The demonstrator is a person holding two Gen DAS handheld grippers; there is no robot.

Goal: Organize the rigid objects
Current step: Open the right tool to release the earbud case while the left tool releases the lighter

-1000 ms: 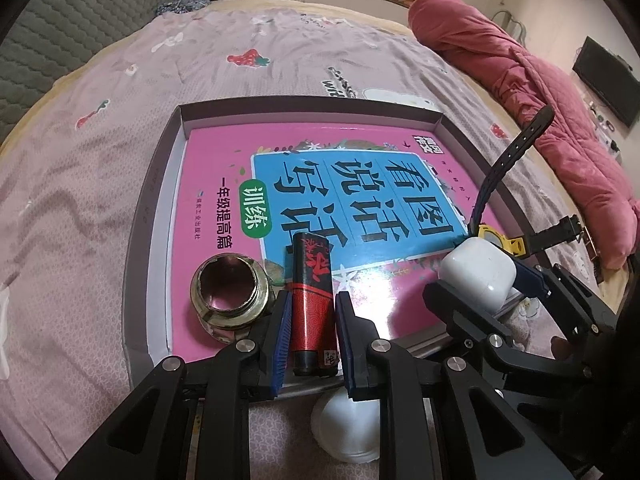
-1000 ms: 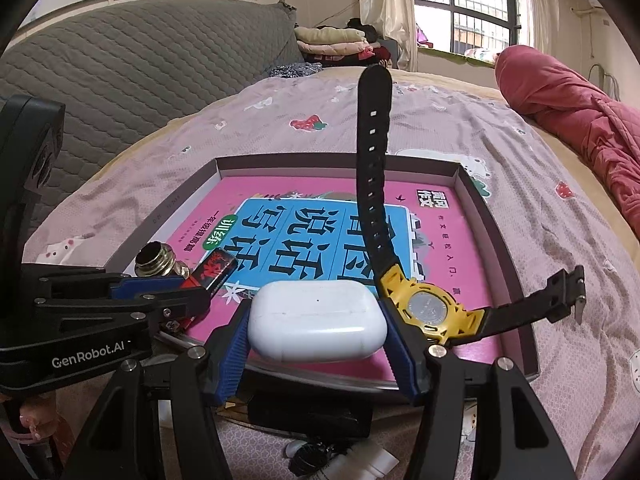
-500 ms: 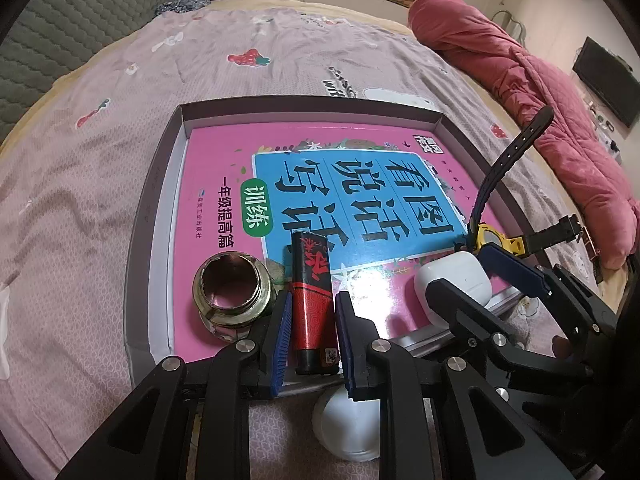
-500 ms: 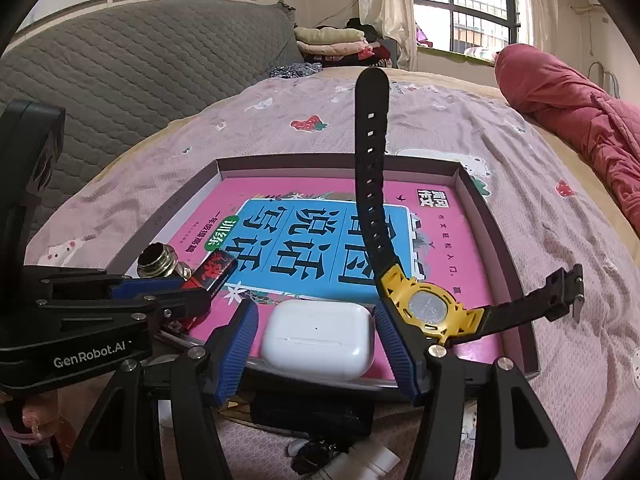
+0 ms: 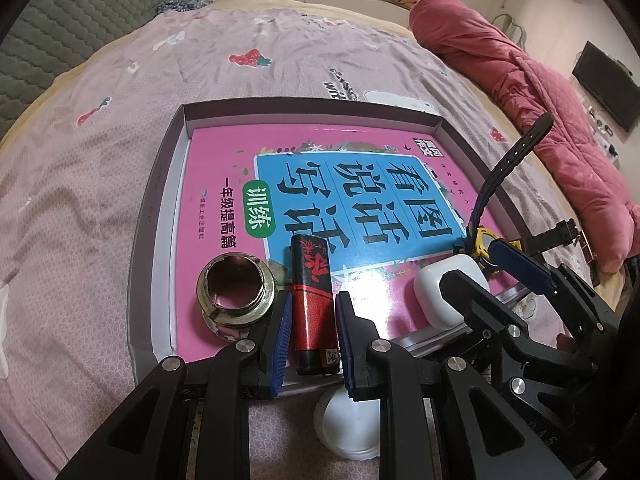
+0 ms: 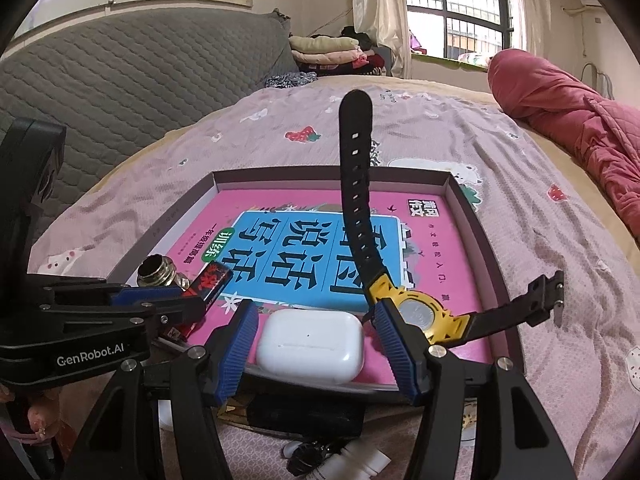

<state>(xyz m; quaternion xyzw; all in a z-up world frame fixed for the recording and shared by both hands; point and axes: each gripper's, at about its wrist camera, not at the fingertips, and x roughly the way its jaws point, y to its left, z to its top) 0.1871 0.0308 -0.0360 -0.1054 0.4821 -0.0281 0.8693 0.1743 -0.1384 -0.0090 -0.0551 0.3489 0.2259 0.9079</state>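
On the bed: a shallow grey cardboard tray (image 5: pixel 160 184) is lying, with a pink and blue book (image 5: pixel 320 184) inside.
Left tongs (image 5: pixel 311 330): they are standing narrow around the red and black lighter (image 5: pixel 310 300); I cannot tell if the pads are pressing it.
Right tongs (image 6: pixel 316 350): they are standing wide, the white earbud case (image 6: pixel 310 346) lying free between the blue pads, on the book's near edge.
Brass threaded fitting (image 5: pixel 236 296): it is sitting just beside the lighter.
Yellow and black wristwatch (image 6: pixel 416 312): it is touching the right pad, one strap pointing up.
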